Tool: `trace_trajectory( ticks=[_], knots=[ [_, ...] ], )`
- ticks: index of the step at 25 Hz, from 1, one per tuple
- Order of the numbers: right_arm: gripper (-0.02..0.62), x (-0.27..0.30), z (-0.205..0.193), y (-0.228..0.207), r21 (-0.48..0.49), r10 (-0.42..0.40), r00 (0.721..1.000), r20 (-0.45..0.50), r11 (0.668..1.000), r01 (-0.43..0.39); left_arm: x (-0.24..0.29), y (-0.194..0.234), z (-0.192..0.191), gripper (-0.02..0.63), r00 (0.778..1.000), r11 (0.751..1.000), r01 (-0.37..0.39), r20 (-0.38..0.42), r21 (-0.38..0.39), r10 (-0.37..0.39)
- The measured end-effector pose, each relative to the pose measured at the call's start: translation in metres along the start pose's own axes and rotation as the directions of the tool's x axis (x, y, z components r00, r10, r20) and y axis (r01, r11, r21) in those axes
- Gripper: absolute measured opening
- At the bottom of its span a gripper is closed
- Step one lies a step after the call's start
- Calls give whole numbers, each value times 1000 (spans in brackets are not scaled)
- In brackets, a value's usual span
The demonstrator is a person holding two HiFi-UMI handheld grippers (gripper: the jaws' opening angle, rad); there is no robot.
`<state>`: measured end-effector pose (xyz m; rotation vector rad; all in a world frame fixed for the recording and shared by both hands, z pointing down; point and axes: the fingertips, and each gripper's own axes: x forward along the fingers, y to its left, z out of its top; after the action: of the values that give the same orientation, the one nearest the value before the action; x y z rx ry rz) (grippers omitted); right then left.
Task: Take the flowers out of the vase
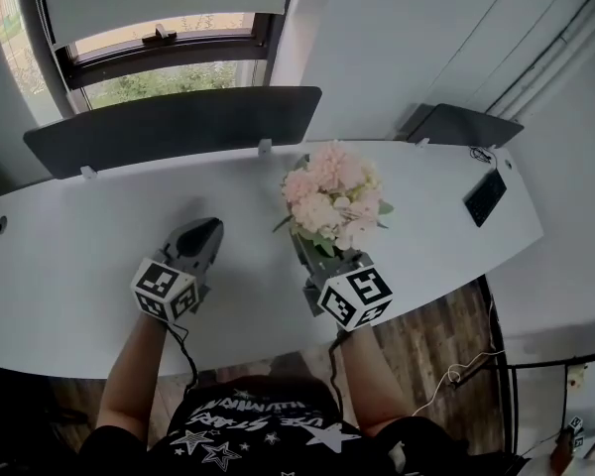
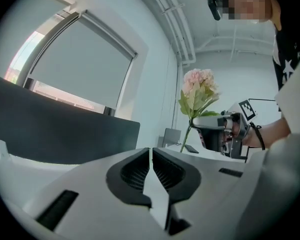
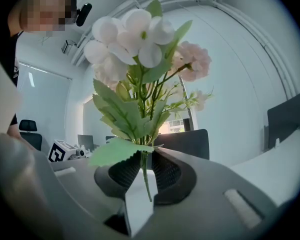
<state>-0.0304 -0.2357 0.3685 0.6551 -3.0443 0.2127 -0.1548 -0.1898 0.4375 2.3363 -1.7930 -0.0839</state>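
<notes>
Over the near edge of the desk (image 1: 79, 256), head view: left gripper (image 1: 210, 228) lies left of centre, right gripper (image 1: 312, 249) right of centre, well apart; flowers (image 1: 332, 201) stand up from the tip of the right one, pink heads over the middle of the desk; no vase shows in any view, so the bunch reads as already out of it; black phone (image 1: 485, 197) lies near the right-hand end, clear of both.

Left gripper view: fingers (image 2: 135, 171) are together with nothing between them; bunch is seen from the side, upright, with the stem running down into the other gripper.

Right gripper view: fingers (image 3: 167, 174) are pinched on the thin green stems (image 3: 145, 176), low down, below the leaves; heads tower above, slightly fanned.

Judgement on the step: what remains is carrying the bunch off and setting it down; the hold sits low on slender stems under a top-heavy head, so move slowly and keep the bunch upright to stop it swinging; no harder squeeze, since the stems look easily crushed; lower it onto bare desk short of the phone; keep the empty gripper aside.

Pose: both forearms reach in from the near edge; both grippers point level toward the far edge, marker cubes nearest the person.
</notes>
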Motion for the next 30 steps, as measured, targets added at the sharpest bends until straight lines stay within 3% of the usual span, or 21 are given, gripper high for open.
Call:
trace_trajectory(
  ticks=[11,20,26,30],
  knots=[
    [71,-18,3,69,-26,-107,994,28,994,108,-67,-5,28,11,995,994,88,35,67,-91],
    [71,-51,-17,130,-51,-213,977,2,976,212,-115,-18,15,11,984,982,178,13,58,-179],
    [71,-71,-27,147,-29,-250,968,-10,968,250,-129,-31,7,11,977,969,213,-14,129,-213],
    [71,-88,-29,144,-15,-289,957,-18,957,288,-126,-41,8,11,975,970,223,-2,95,-224]
  ],
)
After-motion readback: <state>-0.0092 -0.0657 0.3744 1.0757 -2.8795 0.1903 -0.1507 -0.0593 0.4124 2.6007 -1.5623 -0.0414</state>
